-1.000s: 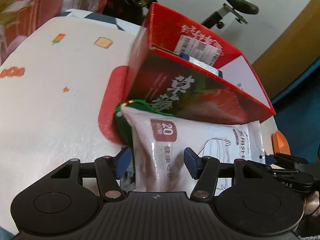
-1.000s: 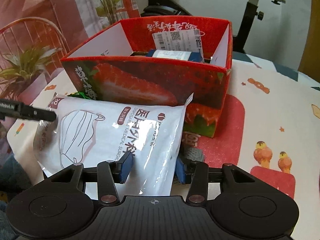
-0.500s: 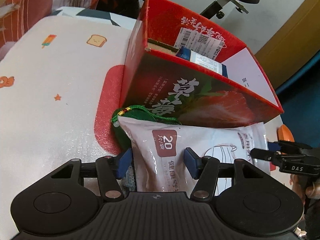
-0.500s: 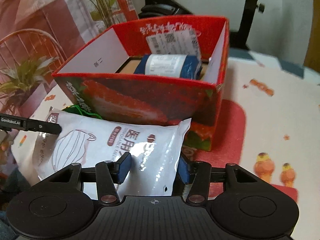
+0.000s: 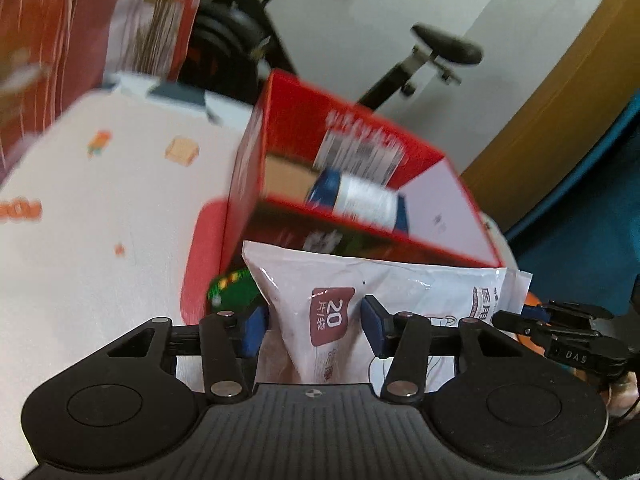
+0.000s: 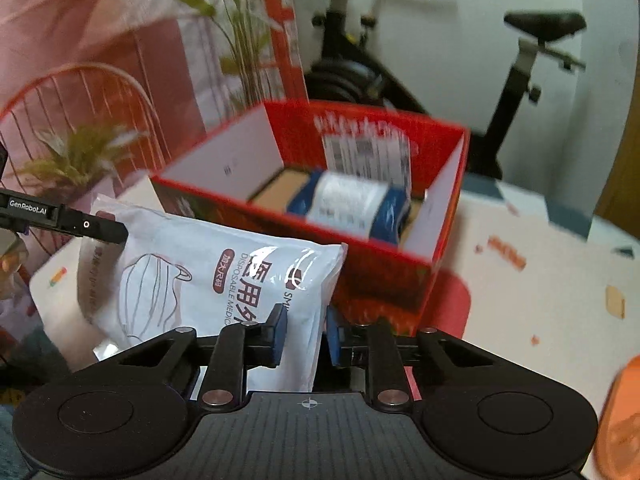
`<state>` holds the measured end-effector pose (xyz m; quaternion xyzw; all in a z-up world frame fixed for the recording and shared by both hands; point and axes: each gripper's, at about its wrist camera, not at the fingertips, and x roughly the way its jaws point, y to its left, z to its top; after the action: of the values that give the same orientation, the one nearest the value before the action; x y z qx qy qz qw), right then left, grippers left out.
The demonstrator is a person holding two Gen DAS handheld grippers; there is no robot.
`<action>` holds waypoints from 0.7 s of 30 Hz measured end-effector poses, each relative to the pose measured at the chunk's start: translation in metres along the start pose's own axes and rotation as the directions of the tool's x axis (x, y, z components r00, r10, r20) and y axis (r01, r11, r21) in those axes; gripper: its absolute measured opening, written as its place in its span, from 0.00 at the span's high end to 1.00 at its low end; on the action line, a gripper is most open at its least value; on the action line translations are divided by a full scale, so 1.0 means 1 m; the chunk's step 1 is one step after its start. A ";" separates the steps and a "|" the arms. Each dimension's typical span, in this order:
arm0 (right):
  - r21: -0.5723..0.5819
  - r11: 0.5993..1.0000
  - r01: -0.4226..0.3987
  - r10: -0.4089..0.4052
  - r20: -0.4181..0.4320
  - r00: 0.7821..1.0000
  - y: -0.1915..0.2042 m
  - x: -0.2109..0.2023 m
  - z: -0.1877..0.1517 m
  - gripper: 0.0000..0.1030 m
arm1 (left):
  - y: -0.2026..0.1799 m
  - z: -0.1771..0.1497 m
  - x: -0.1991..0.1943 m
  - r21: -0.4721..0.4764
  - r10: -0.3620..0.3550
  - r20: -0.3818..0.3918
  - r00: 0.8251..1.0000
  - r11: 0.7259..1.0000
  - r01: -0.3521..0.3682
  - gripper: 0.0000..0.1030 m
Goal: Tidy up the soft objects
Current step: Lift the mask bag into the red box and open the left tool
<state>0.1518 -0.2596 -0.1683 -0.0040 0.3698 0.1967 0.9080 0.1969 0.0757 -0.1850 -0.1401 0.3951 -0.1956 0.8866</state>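
An exercise bike stands behind the tabletop, its black saddle against a white wall; a potted plant sits inside a red wire chair at the left of the right wrist view; taller green leaves rise beside it; the tabletop's white cover carries small cartoon prints, among them a slice of toast; a wooden panel runs along the right.

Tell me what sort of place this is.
Probably a room in a home: a black exercise bike stands behind the table with its cartoon-print white tablecloth, beside a leafy green houseplant and a red wire chair.
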 end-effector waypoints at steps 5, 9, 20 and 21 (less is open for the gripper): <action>-0.032 0.999 0.017 -0.013 0.112 0.994 0.009 -0.023 0.023 0.87 | -0.016 0.021 -0.029 0.051 0.008 0.119 0.993 0.999 -0.014 0.52; -0.053 0.997 0.056 -0.043 0.221 0.974 0.013 -0.041 0.043 0.91 | -0.031 0.046 -0.044 0.093 -0.018 0.217 0.976 0.996 -0.003 0.53; -0.029 0.958 0.285 -0.242 0.451 0.859 -0.014 -0.029 0.088 0.92 | -0.077 0.110 0.007 0.204 -0.011 0.327 0.945 0.977 -0.059 0.58; -0.014 0.958 0.285 -0.248 0.451 0.857 -0.019 -0.023 0.088 0.92 | -0.076 0.113 0.015 0.199 -0.007 0.317 0.948 0.978 -0.059 0.58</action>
<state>0.2025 -0.2722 -0.0917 -0.0466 0.1400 0.0795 0.9859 0.2734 0.0118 -0.0911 -0.0718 0.2277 -0.1986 0.9506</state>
